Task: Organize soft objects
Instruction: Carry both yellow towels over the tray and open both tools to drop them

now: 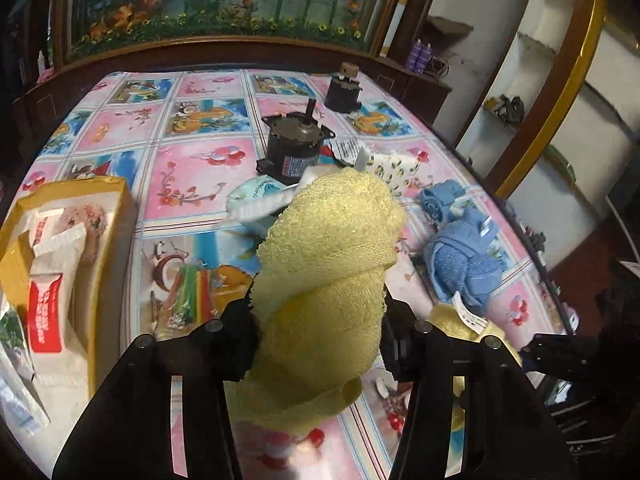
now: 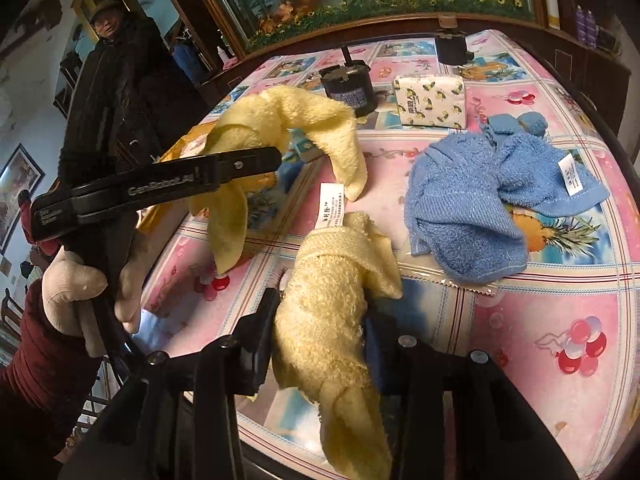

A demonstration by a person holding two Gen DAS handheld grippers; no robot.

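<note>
A yellow towel hangs over the patterned table, twisted into a rope between both grippers. My left gripper is shut on one end, and the cloth bulges up past its fingers. In the right wrist view my right gripper is shut on the other end of the yellow towel, where a white label sticks up. The left gripper shows there from the side, up and to the left, with towel draped around its tip. A crumpled blue towel lies on the table to the right, also in the left wrist view.
A yellow cardboard box holding packets stands at the table's left. Two dark motors and a lemon-print tissue pack sit further back. A person in a dark coat stands beyond the far left corner. The table edge curves close on the right.
</note>
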